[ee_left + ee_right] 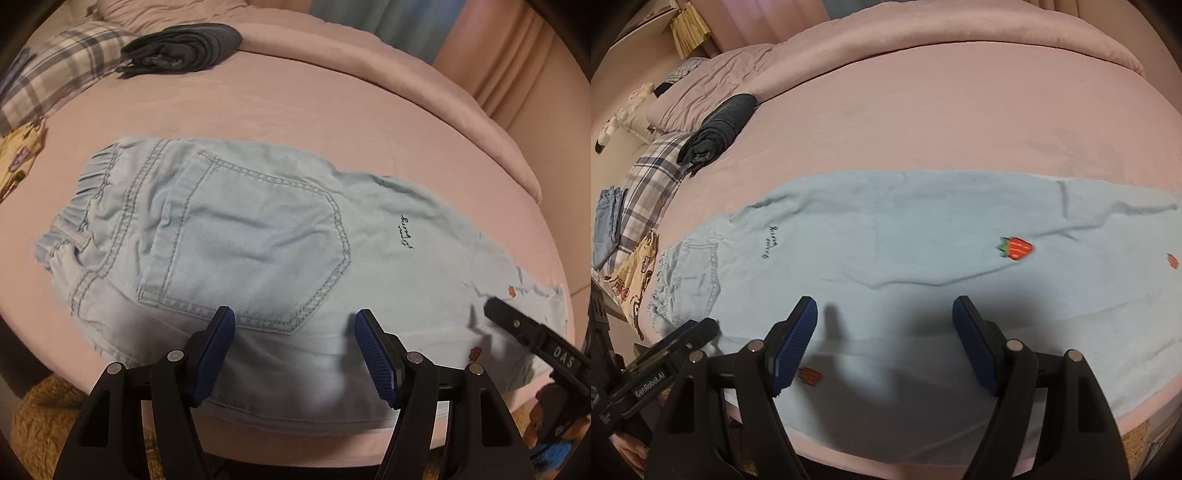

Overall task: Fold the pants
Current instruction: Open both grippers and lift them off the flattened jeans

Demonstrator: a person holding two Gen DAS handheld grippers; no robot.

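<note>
1. Blue-padded fingers of the left gripper [294, 321] stand wide apart, nothing between them, hovering over the near edge of the pants [258, 240] just below the back pocket [255, 236].
2. Likewise, the right gripper [885, 310] has its fingers spread apart and holds nothing; it hangs above the leg part of the pants [923, 229], with its shadow falling on the fabric beneath.
3. Light blue denim, the pants lie flat and lengthwise across the pink bed [295, 110], near its front edge, seemingly doubled leg over leg, though I cannot be sure.
4. In the left wrist view the elastic waistband [85, 192] is at the left and the legs run off to the right, where the right gripper's tip [496, 308] shows over the cloth.
5. Small black script [406, 234] is sewn beyond the pocket.
6. Strawberry patches dot the legs: one clear in the right wrist view [1015, 248], another at the right edge [1172, 261], and a third near the left finger of the right gripper [809, 376].
7. At the head of the bed, a dark folded garment [184, 48] rests on the sheet beside a plaid cloth [55, 77].
8. A yellow printed cloth [639, 273] lies at the bed's left edge, near a folded denim piece [607, 225].
9. A rolled pink duvet [960, 40] lines the far side.
</note>
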